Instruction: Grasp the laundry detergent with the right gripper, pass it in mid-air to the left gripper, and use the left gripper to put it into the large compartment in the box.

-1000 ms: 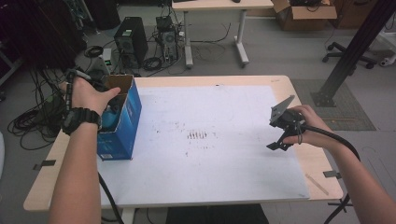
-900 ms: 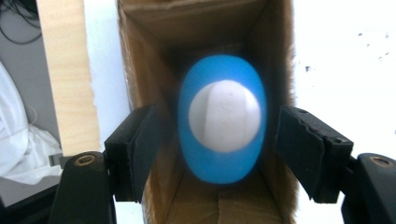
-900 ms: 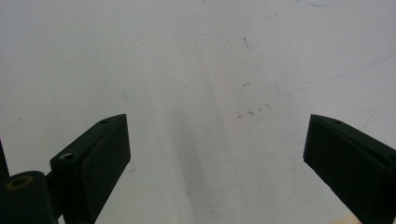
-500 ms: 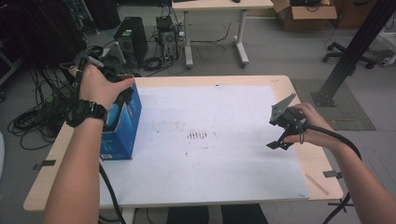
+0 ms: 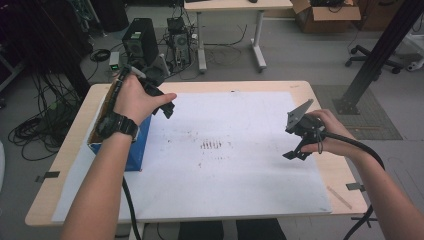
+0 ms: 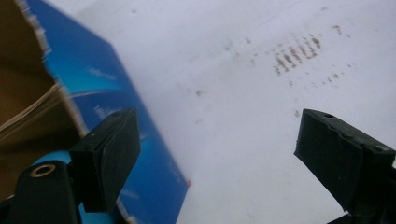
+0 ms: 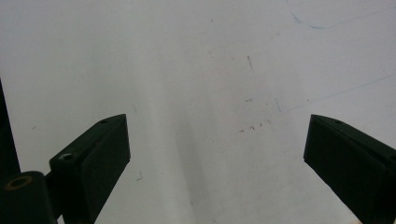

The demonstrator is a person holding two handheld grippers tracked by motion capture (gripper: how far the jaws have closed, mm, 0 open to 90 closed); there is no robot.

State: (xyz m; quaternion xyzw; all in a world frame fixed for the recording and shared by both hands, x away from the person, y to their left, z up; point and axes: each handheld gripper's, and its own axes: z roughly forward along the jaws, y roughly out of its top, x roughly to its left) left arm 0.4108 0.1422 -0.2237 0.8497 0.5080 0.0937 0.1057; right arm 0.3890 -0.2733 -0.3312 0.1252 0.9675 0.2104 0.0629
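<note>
Beside left gripper (image 5: pixel 162 102), blue box (image 5: pixel 134 150)

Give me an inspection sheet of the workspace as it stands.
Surface: white sheet over a wooden table, with brown smudges mid-sheet.
Job's things: open blue box at the sheet's left edge; contents hidden.
Clutter: nothing seen.
Grippers: left gripper beside the box's far end, jaws just been opening, nothing between them; right gripper open over the sheet, holding nothing.
Cables: one trails from each gripper.
Surroundings: computer tower, floor cables, second table, cardboard box.
</note>
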